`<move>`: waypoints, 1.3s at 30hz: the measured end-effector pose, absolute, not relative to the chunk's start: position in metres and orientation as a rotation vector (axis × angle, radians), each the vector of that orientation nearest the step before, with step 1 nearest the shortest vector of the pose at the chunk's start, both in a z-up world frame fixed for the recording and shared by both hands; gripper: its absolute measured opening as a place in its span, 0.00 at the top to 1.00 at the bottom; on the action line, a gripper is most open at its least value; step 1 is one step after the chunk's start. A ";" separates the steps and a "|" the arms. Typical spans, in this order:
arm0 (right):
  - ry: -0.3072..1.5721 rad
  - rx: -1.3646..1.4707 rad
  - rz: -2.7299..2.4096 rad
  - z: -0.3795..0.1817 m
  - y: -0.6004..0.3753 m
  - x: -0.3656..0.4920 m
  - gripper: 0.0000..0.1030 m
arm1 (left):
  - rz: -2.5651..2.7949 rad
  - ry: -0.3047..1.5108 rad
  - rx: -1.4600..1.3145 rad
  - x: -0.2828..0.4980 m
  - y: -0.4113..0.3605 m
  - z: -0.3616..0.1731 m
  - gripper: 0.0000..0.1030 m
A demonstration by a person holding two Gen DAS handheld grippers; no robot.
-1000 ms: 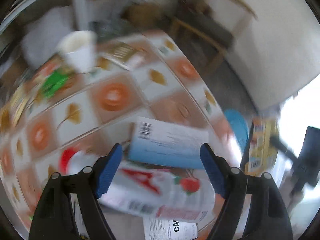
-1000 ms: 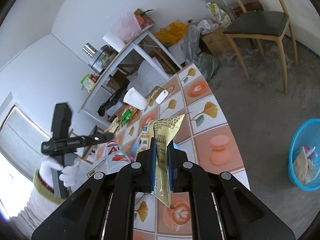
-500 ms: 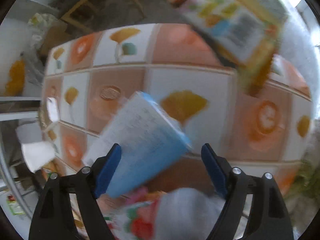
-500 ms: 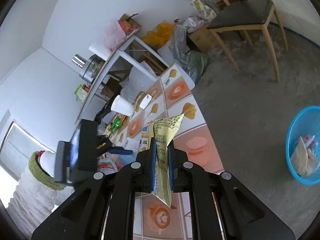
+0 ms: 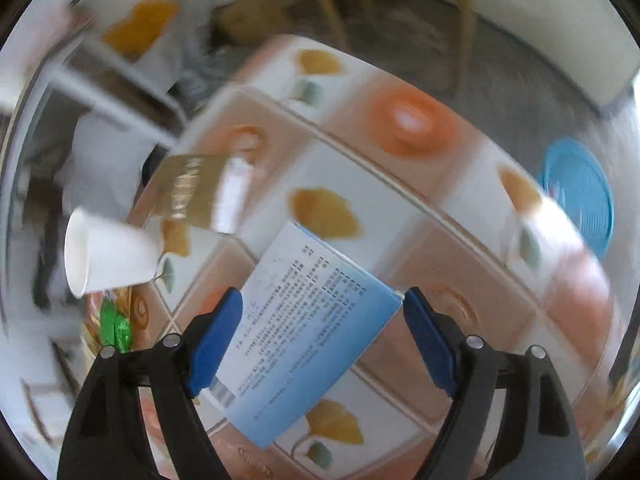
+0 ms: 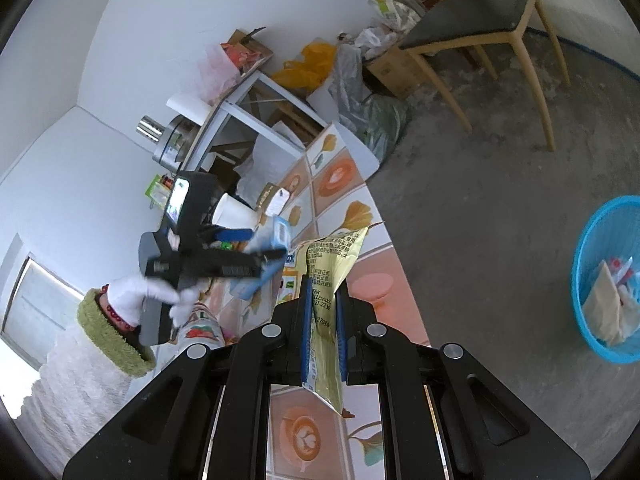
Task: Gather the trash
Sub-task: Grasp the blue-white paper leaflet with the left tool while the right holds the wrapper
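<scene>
Between the blue pads of the left gripper (image 5: 322, 336), in the left wrist view, lies a flat blue-and-white printed cardboard box (image 5: 308, 344) on the tiled-pattern tablecloth of the table (image 5: 404, 120). Jaws are wide apart; the right pad sits close to the box corner, the left pad overlaps the box's edge, but I can't tell if either presses. Looks like the approach-to-grasp step for this box. Picture is motion-blurred. Nearby: a white paper cup (image 5: 110, 254) tipped on its side to the left, a gold-brown foil packet (image 5: 188, 192) behind it, a green wrapper (image 5: 116, 326) at the table's edge. The round blue plastic basket (image 5: 580, 192) sits on the floor past the table, well apart.

In the right wrist view, the right gripper (image 6: 323, 316) is clamped on a crinkled gold foil snack wrapper (image 6: 330, 272), which sticks up and out below the pads. So that piece is picked & waiting. The person's white-gloved hand (image 6: 154, 294), green cuff at the wrist, holds the left tool over the box. Basket holds some white and coloured scraps already; it's off to the right on the concrete floor.

Next, imo: left jaws need to square up w/ the box's narrow sides and close before lifting, since a skewed box could slip. Then both pieces go to the basket.
</scene>
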State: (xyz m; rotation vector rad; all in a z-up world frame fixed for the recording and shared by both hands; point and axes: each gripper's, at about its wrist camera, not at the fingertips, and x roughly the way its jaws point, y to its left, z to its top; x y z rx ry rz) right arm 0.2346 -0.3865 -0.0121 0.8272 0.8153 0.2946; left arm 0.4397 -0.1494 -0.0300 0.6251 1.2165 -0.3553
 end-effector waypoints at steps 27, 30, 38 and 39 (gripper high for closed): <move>0.901 0.830 0.331 -0.027 -0.371 0.264 0.89 | -0.742 1.199 0.622 0.445 -0.097 -0.022 0.12; 0.907 0.830 0.334 -0.027 -0.369 0.268 0.89 | -0.721 1.216 0.654 0.443 -0.098 -0.032 0.12; 0.910 0.827 0.336 -0.024 -0.363 0.266 0.88 | -0.657 1.241 0.685 0.448 -0.100 -0.047 0.18; 0.909 0.829 0.335 -0.023 -0.364 0.266 0.88 | -0.660 1.242 0.679 0.448 -0.100 -0.047 0.28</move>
